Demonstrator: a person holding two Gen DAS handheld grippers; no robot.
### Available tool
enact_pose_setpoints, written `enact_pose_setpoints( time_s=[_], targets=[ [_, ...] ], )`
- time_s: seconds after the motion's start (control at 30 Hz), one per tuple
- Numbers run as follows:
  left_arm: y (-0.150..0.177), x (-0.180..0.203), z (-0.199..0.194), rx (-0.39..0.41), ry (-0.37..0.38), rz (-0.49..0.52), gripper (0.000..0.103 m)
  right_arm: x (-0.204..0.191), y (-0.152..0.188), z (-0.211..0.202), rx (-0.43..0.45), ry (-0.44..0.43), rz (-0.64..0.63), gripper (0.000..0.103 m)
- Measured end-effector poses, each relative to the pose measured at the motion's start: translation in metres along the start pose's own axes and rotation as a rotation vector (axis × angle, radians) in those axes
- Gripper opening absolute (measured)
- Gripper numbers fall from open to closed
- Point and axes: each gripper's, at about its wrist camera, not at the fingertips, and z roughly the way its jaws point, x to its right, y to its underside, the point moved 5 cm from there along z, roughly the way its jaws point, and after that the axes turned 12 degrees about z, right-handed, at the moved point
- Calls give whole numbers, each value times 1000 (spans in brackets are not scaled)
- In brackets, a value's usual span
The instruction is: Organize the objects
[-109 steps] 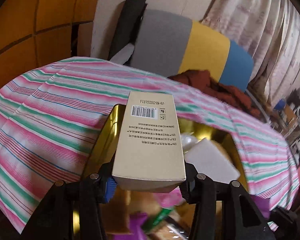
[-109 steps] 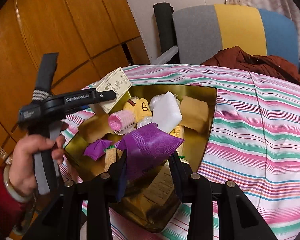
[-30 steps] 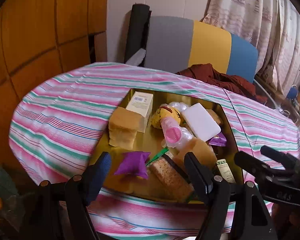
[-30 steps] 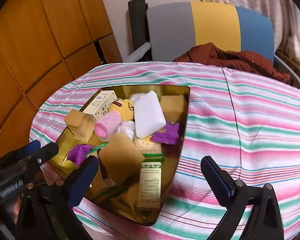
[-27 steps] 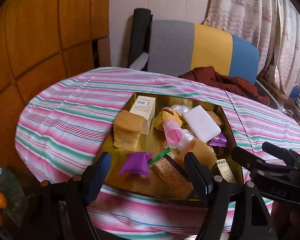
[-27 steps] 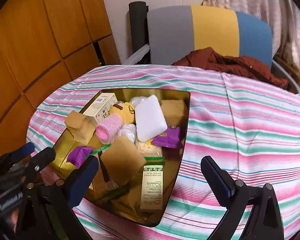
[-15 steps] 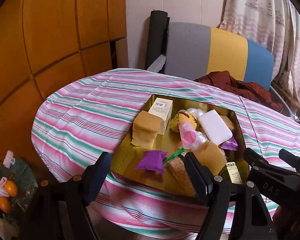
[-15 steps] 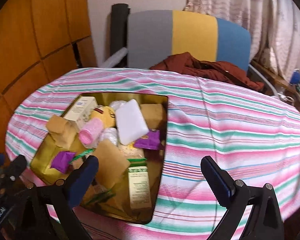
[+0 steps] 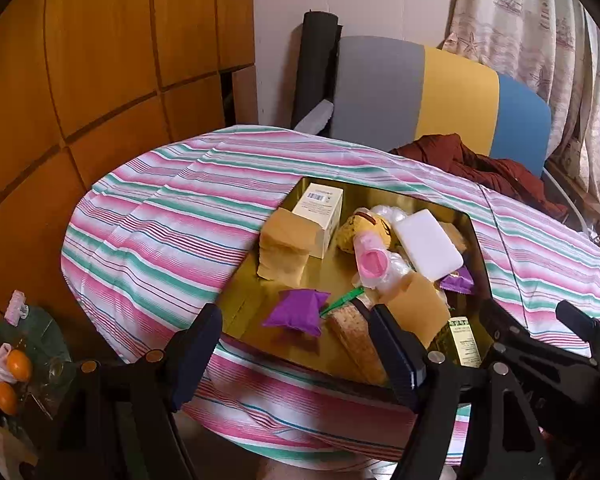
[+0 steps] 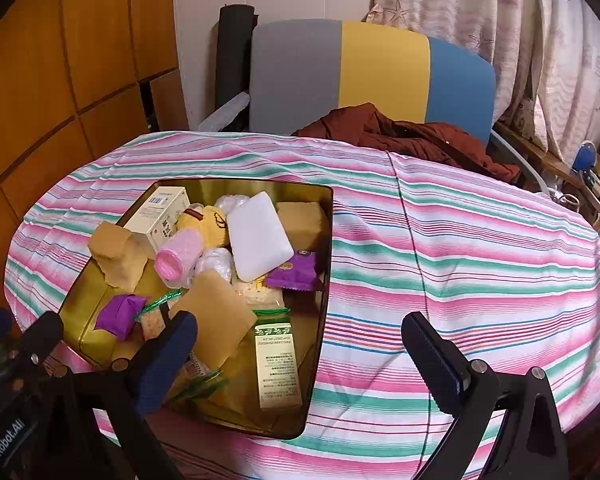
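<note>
While left gripper (image 9: 300, 350) gapes, tray (image 9: 244, 300) beyond

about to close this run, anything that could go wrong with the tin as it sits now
The gold tin is heaped: the white block and tan packet lie tilted on other items and could slide out if it is moved. Its near end sits close to the table's front edge, so a nudge might tip it.
</note>
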Motion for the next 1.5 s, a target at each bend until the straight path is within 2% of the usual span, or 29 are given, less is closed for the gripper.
enact_pose_setpoints(
  time_s=[0.2,0.47,0.7,0.83,1.07,1.2,1.5],
  targets=[
    [-1,-7,1,12,-56,-1,77,2,2,0,2,10,-5,103],
    [2,-13,9,-7,-86,-9,76,3,-1,-7,22,5,-4,103],
    [5,-18,11,-20,-50,-66,68,3,0,-6,21,2,-3,103],
    [6,-18,14,-54,-61,-77,66,3,0,-6,20,-8,8,103],
    [11,-16,21,-114,-30,-72,57,3,-1,-7,32,0,1,103],
    [12,-14,22,-113,-61,-48,57,4,-2,-8,38,6,-2,103],
    [8,-10,15,-71,-72,-20,57,7,-1,-4,24,5,10,103]
  ],
)
